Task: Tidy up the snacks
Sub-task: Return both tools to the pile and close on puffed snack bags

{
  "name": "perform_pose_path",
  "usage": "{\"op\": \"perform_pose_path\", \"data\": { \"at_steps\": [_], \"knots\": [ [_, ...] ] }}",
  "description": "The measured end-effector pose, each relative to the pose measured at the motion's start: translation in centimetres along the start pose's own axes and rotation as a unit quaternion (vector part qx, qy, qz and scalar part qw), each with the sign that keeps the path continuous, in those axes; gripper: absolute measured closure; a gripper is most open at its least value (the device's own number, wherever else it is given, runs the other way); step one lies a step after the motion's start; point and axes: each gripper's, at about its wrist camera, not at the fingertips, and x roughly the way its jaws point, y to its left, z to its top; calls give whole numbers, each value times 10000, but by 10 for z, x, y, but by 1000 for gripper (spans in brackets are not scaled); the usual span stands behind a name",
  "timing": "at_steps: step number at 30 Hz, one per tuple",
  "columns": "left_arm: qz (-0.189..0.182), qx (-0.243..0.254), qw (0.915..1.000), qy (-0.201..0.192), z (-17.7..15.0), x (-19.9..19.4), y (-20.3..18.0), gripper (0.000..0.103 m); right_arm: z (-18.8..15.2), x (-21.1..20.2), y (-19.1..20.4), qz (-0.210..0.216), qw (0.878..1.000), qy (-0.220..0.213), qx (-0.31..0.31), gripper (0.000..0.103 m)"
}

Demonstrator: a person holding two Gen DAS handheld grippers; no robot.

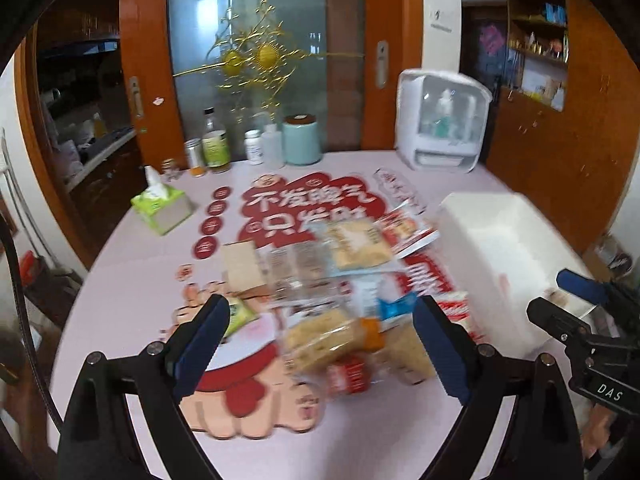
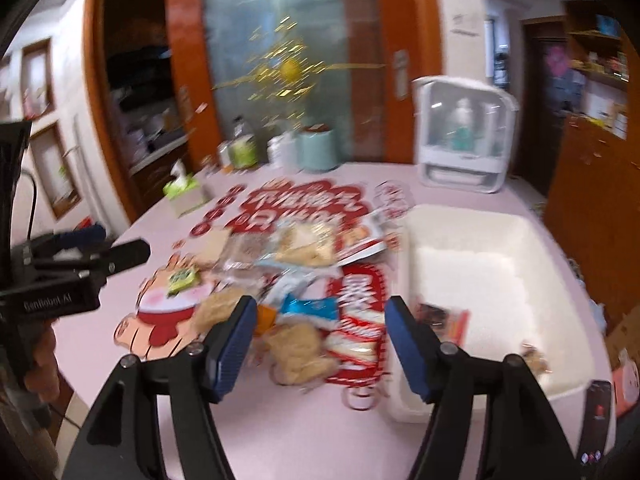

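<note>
A pile of wrapped snacks (image 1: 336,280) lies in the middle of a pink table, also in the right wrist view (image 2: 304,280). A white bin (image 2: 480,280) stands to its right, also in the left wrist view (image 1: 500,248), with a few small packets at its near end (image 2: 444,316). My left gripper (image 1: 322,312) is open and empty above the near snacks, around a pale cracker pack (image 1: 324,340). My right gripper (image 2: 320,312) is open and empty above a red-and-white packet (image 2: 356,332) and a tan snack (image 2: 300,352), just left of the bin.
A green tissue box (image 1: 162,206) sits at the table's left. Bottles and jars (image 1: 248,144) and a teal canister (image 1: 302,140) stand along the back. A white cabinet box (image 1: 440,124) stands back right. A phone (image 2: 596,420) lies near right.
</note>
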Motion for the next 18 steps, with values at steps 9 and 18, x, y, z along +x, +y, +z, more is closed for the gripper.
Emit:
{"op": "perform_pose_path", "data": {
  "at_steps": [9,18],
  "knots": [
    [-60,706,9946,760,-25,80,32,11,-27,89,27,134,9908,1004,-903,36],
    [-794,1639,9683,1707,-45,163,19,11,-43,141,31,290,9775,1687,-1235,36]
  ]
}}
